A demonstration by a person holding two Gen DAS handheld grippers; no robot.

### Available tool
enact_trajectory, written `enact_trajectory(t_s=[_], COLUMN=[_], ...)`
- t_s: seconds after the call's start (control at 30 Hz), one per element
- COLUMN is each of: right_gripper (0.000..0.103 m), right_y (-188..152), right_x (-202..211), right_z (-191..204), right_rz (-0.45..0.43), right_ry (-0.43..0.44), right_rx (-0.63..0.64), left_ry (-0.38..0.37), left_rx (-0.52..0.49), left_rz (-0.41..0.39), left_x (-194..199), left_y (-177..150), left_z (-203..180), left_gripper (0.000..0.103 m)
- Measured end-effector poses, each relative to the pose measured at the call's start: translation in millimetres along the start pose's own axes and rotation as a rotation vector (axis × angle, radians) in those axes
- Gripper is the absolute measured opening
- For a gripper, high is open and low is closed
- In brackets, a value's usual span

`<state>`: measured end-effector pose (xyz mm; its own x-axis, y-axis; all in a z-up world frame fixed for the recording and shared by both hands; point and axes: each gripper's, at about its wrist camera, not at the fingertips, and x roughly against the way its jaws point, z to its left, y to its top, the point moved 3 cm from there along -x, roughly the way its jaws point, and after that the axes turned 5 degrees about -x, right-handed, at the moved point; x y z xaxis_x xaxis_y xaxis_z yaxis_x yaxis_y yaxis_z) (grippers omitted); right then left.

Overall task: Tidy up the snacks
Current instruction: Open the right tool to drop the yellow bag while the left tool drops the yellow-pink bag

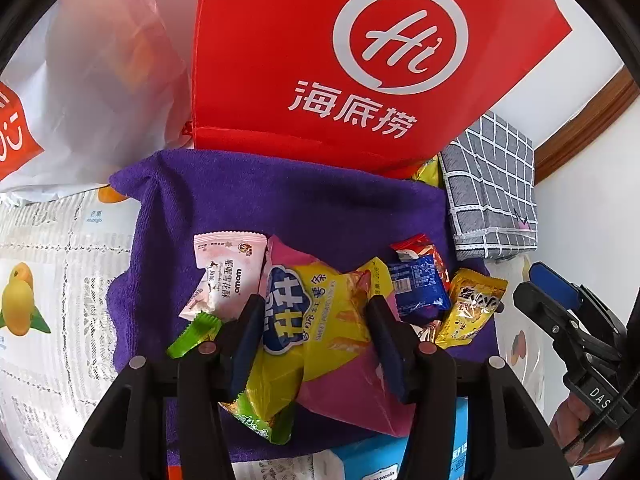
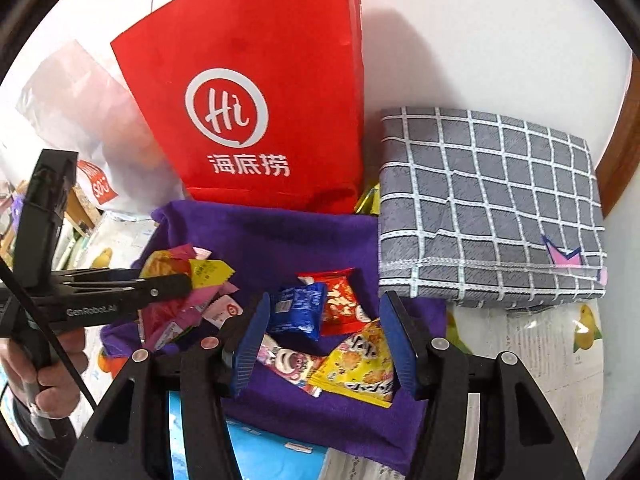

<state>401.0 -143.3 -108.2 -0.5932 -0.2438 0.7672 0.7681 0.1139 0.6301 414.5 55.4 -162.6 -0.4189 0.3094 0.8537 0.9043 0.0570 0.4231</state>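
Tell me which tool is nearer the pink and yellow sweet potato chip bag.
Left. The left tool straddles the chip bag, its fingers on either side. The right tool hangs over the other snacks, with the bag off to its left.

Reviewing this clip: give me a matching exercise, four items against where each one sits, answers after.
Items:
1. red paper bag
2. grey checked cloth box
3. blue snack packet
4. yellow and pink chip bag

Places:
A. between the left tongs' fingers
B. standing behind the purple towel
C. right of the towel, against the wall
D. lying on the towel beside a red packet

Pairs: 1-B, 2-C, 3-D, 4-A
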Motion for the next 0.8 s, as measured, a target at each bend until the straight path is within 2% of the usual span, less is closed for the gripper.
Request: enact_trajectory(t_s=[0.27, 0.8], right_gripper=[0.057, 0.057], right_y=[-2.5, -4.3], right_x=[-5.6, -6.6], right_z=[4.0, 8.5], right_rz=[0.007, 0.007], right_ry=[-0.017, -0.014], right_rx=[0.009, 0.034], left_ry=[0.003, -0.067], left_rx=[-0.003, 0.001], left_rz=[0.005, -0.014], left_x=[2.0, 16.1], left_y=[1.4, 4.9], left_z=[0.6, -1.6], left_gripper=[0.052, 0.065])
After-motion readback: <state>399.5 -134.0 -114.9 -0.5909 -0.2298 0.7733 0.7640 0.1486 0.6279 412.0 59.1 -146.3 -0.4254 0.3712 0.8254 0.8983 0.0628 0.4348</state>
